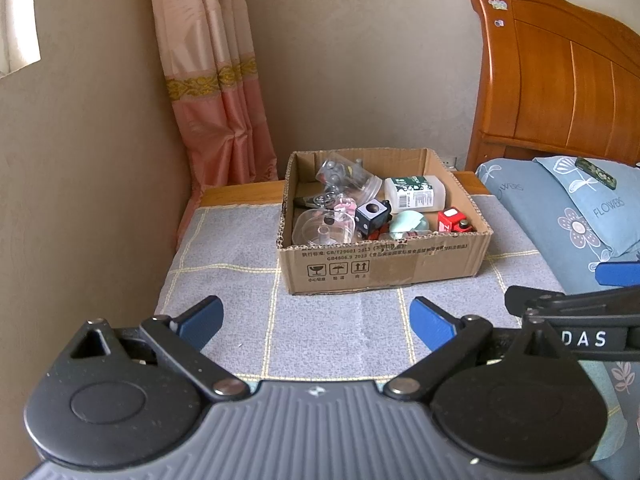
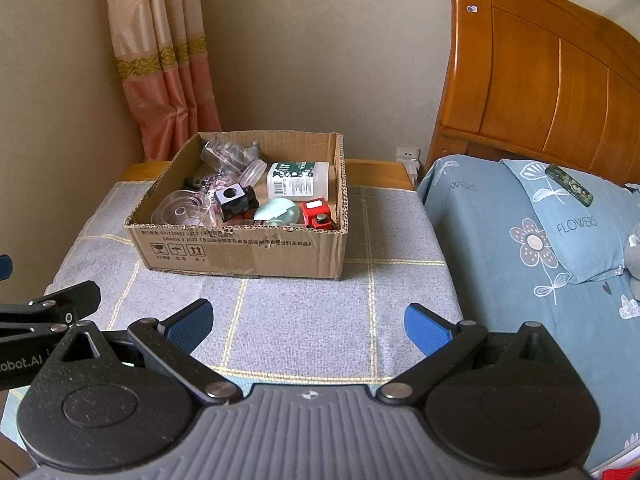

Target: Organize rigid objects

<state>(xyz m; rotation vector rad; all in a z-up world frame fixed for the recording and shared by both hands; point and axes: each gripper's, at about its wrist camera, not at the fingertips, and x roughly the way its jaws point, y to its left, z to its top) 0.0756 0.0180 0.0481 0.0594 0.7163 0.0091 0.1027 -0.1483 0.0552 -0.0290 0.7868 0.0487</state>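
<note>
An open cardboard box [image 1: 384, 264] stands on a grey checked cloth [image 1: 320, 336] over a bedside table. It holds several items: a white bottle [image 1: 414, 194], a black cube [image 1: 372, 214], a red toy [image 1: 452, 220], a mint round case [image 1: 408, 222] and clear plastic jars [image 1: 324, 230]. The box shows in the right wrist view [image 2: 248, 250] too. My left gripper [image 1: 316, 320] is open and empty, short of the box. My right gripper [image 2: 308, 322] is open and empty, also short of the box.
A bed with blue flowered bedding [image 2: 540, 248] and a wooden headboard [image 2: 552, 80] lies to the right. A dark phone-like case [image 2: 570, 184] rests on the pillow. A pink curtain [image 1: 216, 92] hangs at the back left. A wall socket [image 2: 408, 156] sits behind the table.
</note>
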